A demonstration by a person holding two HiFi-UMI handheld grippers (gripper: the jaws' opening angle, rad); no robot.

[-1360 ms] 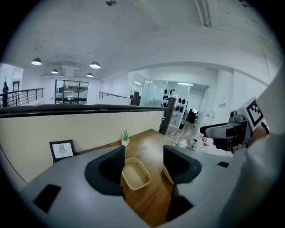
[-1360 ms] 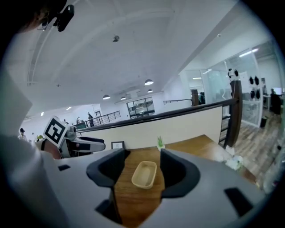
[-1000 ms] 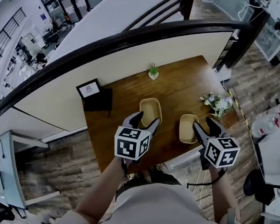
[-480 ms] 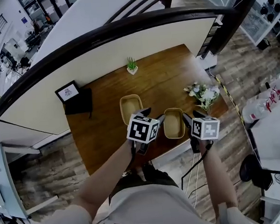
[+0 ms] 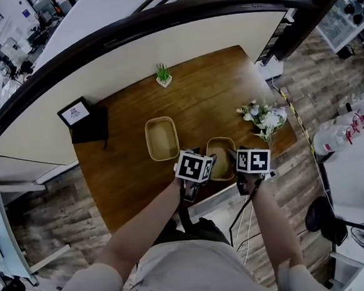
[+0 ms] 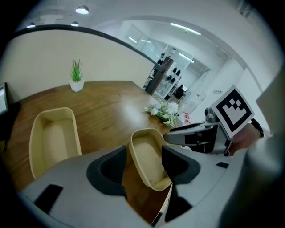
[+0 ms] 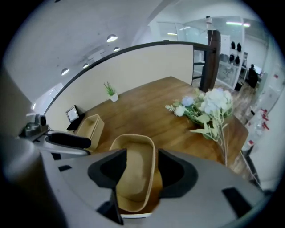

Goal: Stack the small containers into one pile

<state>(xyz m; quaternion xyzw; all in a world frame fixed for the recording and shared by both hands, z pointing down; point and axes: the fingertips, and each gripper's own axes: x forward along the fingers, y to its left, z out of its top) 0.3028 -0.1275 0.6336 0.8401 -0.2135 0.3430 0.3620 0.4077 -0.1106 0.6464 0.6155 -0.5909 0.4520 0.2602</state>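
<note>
A: Left gripper (image 6: 144, 152) first. How do the jaws stand?
B: Apart, and they have just been closing a little. The nearer container (image 6: 150, 164) shows in the gap between the pads, open side up and empty. I see neither pad pressing on it.
A: And the right gripper (image 7: 141, 156)?
B: Much the same: jaws apart and just been closing, with that same tan container framed between them and its rim close by both pads (whether one grazes it I cannot tell).
A: So both are at one container?
B: Yes. In the head view the two marker cubes sit side by side over its near end — left gripper at its left corner, right gripper at its right, both slanting downward.
A: Where is it on the table (image 5: 128, 177)?
B: Near the front edge, in the right half. The second container (image 5: 161, 139) stands apart from it, to the left and a little farther in, also upright and empty — the two are not yet stacked.
A: And farther out?
B: Flowers (image 5: 261, 118) lie near the right edge, a small potted plant (image 5: 163, 76) stands at the far edge, and a picture frame (image 5: 74, 112) sits at the far left corner.
</note>
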